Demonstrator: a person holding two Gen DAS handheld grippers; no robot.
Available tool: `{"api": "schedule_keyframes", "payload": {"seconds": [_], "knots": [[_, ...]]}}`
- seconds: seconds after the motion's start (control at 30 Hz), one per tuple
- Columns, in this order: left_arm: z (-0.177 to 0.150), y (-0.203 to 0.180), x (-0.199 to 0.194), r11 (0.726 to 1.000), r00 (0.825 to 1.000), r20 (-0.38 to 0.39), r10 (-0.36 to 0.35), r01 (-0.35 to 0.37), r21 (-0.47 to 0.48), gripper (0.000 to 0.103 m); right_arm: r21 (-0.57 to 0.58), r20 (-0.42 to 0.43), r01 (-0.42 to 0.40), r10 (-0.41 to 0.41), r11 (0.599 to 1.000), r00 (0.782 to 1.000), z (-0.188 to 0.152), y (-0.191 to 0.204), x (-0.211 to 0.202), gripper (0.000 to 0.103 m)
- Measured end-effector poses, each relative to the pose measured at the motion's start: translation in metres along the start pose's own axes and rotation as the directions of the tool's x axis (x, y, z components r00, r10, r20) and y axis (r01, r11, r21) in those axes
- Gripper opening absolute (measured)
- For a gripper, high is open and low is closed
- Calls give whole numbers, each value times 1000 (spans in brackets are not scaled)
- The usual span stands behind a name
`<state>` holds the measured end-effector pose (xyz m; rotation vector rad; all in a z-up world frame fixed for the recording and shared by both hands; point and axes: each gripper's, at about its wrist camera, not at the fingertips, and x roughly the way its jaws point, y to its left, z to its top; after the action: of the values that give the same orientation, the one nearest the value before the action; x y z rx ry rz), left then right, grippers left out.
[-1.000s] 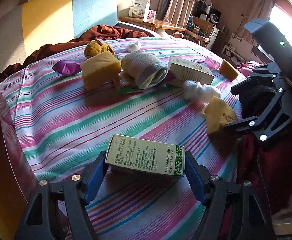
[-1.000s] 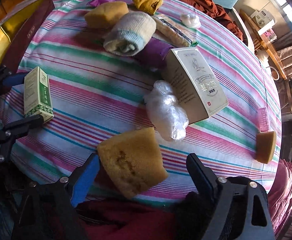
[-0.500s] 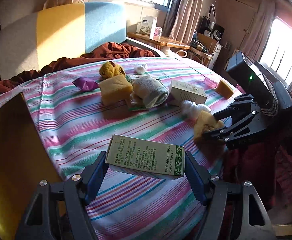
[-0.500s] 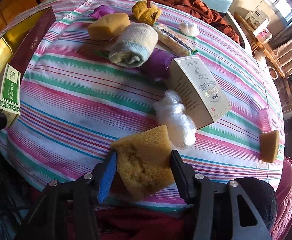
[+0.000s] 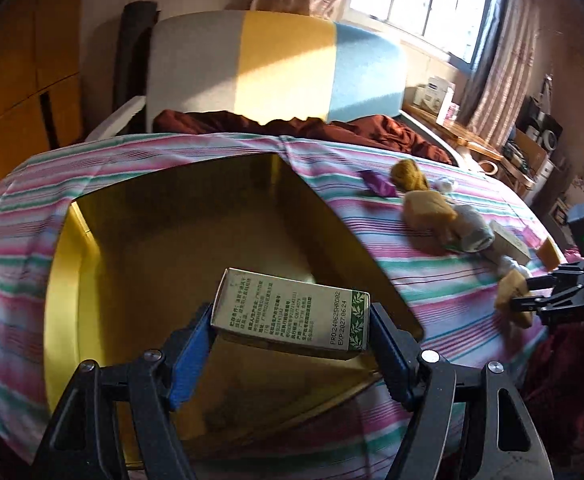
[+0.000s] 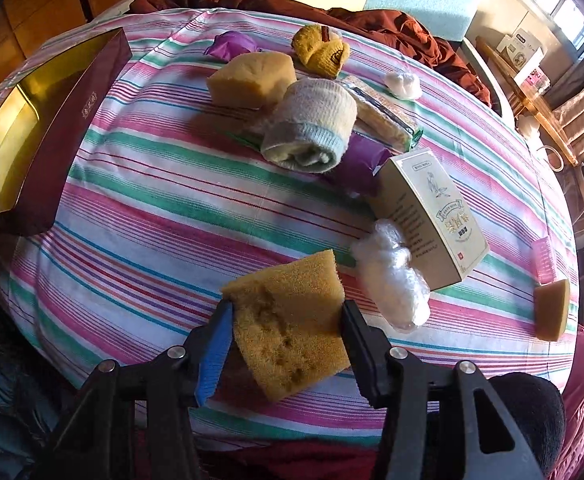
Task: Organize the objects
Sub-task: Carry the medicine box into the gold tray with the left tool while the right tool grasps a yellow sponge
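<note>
Bed surface: a striped sheet in pink, green and white covered the work area.
Gold-lined box: open, maroon outside, it lay at the left edge of the sheet.
Left gripper: its pads were clamped on both short ends of the green carton.
Green carton: held clear of the sheet, above the gold interior of the box; whether it touched the box floor could not be told from this angle.
Right gripper: its pads pressed into both sides of the yellow sponge, at the near edge of the sheet.
Yellow sponge: squeezed between the pads, tilted, just beside the clear plastic wad.
Cream carton: lying on its side, touching the plastic wad.
Rolled sock: grey-white, at mid sheet, resting against a purple item.
Second sponge: behind the rolled sock, touching it.
Wrapped bar: lying diagonally behind the rolled sock.
Yellow knit item: at the far side, just beside the second sponge.
Purple wrapper: left of the knit item.
White wad: apart, on the far right.
Small sponge: at the right edge, next to a pink comb.
</note>
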<state>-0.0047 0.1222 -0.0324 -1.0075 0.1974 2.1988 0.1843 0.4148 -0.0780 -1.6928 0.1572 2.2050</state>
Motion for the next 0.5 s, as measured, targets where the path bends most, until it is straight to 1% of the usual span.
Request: {"api": "schedule_keyframes", "payload": {"seconds": [0.07,0.17,0.23,0.3,0.37,0.5], "knots": [[-6,21,-2,998,999,-8,49,-49,-34,75,2,0,-3,3,1000,1000,1,-1,0,54],[-17,45,-1,989,991,-29,130,-132,-66,75,8,0,-10,10,1000,1000,1,-4,1,54],[-23,57,-1,983,986,-41,159,-162,-82,75,1,-10,-8,8,1000,1000,2,-3,3,54],[-29,66,-1,975,978,-53,202,-206,-81,75,-9,-18,-4,4,1000,1000,3,-2,4,54],[-34,73,-1,969,972,-65,226,-231,-87,75,-14,-22,-5,4,1000,1000,3,-3,5,54],[-42,83,0,963,966,-83,243,-251,-99,76,-10,-23,-7,7,1000,1000,4,-6,6,54]]}}
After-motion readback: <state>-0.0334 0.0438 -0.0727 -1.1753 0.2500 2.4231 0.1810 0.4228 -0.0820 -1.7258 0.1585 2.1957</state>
